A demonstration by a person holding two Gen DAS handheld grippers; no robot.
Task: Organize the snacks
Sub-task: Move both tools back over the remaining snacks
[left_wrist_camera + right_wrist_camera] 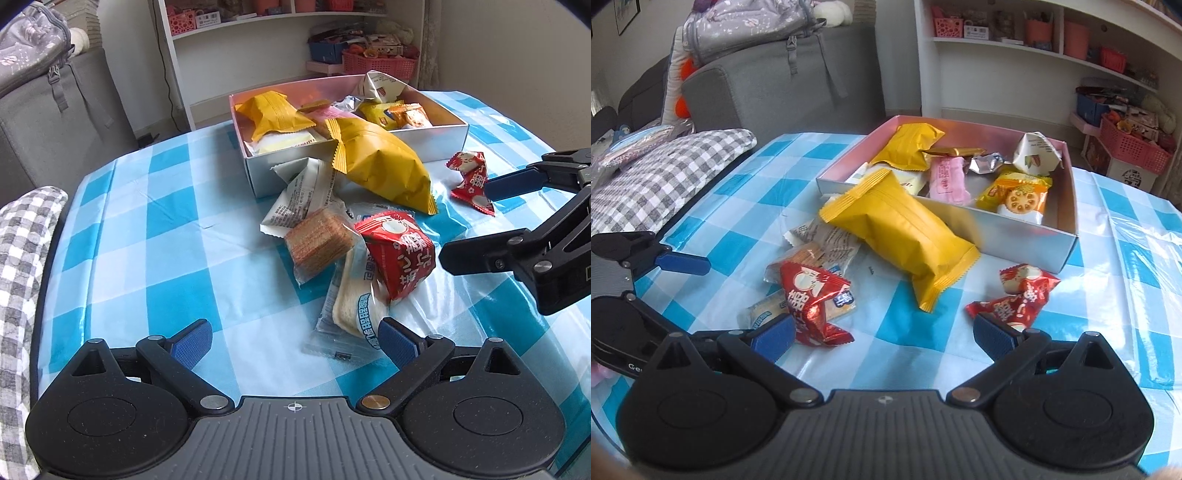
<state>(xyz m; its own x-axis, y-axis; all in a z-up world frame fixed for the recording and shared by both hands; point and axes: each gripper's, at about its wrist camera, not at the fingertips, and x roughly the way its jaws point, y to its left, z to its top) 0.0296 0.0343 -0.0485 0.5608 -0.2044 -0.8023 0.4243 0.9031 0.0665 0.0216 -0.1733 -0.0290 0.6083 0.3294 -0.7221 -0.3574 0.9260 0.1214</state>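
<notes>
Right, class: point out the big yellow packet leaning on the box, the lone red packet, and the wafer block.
Big yellow packet [905,236], right wrist view: middle of its body.
Lone red packet [471,181], left wrist view: centre of wrapper.
Wafer block [317,238], left wrist view: its top face.

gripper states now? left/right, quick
Left gripper: open, holding nothing.
Right gripper: open, holding nothing.
</notes>
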